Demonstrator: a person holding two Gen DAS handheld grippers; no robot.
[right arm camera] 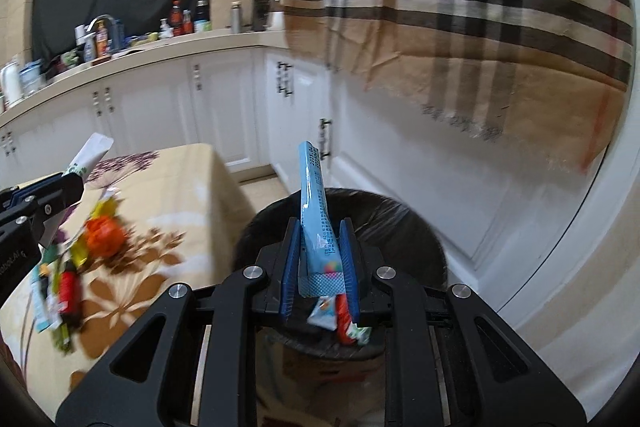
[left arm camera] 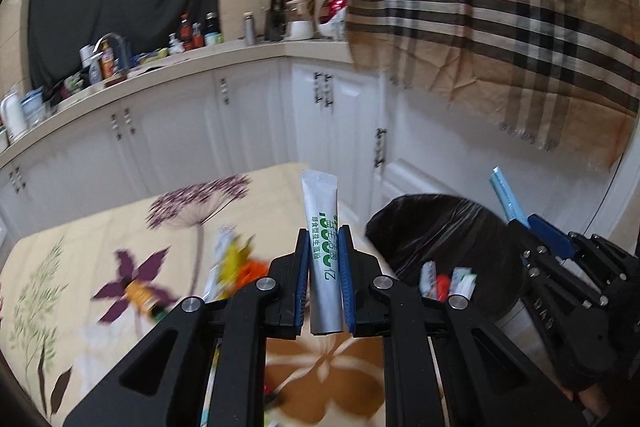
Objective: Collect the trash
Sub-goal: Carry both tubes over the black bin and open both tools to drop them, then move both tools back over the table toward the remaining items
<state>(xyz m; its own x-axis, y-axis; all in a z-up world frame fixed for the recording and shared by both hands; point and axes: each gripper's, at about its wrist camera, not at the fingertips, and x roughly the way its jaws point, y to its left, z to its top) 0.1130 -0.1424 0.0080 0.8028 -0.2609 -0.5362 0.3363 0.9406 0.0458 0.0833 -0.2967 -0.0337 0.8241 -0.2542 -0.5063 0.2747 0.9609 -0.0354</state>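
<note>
My left gripper (left arm camera: 324,247) is shut on a white stick sachet with green print (left arm camera: 323,227), held upright above the table's right edge. My right gripper (right arm camera: 320,239) is shut on a light blue stick sachet (right arm camera: 316,211), held over the black-lined trash bin (right arm camera: 408,227). The bin (left arm camera: 440,227) holds several wrappers (right arm camera: 340,319). The right gripper (left arm camera: 520,223) with its blue sachet (left arm camera: 506,197) shows at the right of the left wrist view. The left gripper (right arm camera: 70,183) with the white sachet (right arm camera: 90,153) shows at the left of the right wrist view.
The table with a floral cloth (left arm camera: 80,287) bears more trash: an orange crumpled piece (right arm camera: 105,233), a red sachet (right arm camera: 68,287) and several wrappers (left arm camera: 228,259). White kitchen cabinets (left arm camera: 240,123) stand behind. A plaid cloth (left arm camera: 500,27) hangs at the right.
</note>
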